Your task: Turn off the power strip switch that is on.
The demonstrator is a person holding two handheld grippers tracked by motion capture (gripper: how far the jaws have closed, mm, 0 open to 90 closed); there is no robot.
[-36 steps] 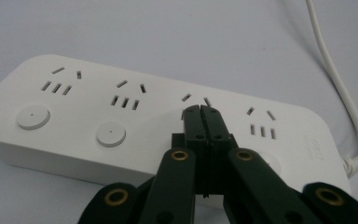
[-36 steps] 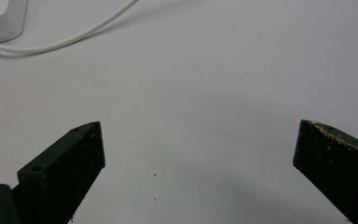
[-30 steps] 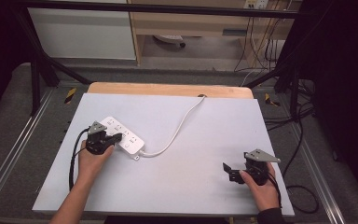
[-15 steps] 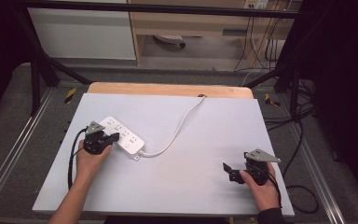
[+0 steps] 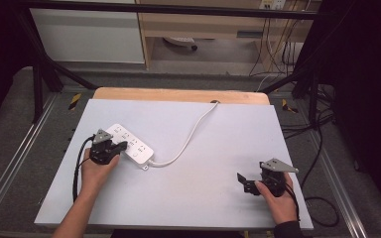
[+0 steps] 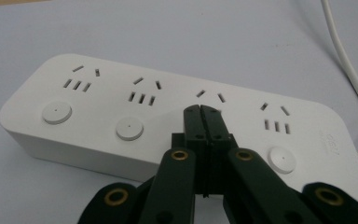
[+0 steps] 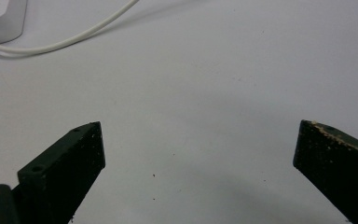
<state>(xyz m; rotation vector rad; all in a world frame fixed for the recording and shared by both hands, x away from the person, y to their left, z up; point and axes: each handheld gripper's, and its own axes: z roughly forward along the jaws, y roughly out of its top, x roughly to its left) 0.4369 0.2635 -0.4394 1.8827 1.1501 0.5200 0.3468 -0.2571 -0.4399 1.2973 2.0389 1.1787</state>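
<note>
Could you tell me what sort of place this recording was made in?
Probably a lab or workshop test bench: a white table inside a black metal frame, loose cables on the floor behind, and a power strip laid out for handling.

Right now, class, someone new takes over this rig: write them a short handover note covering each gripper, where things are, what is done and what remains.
Left gripper: shut, empty, its tips over the power strip, at the third socket's button; contact cannot be told.
Right gripper: open, empty, over bare table at the near right.
Strip lies flat at the table's left; its cable runs to the far edge.
Three round buttons show; their state cannot be told.
Done: left gripper lined up on the strip.
Left: probably press that button, then pull back.
</note>
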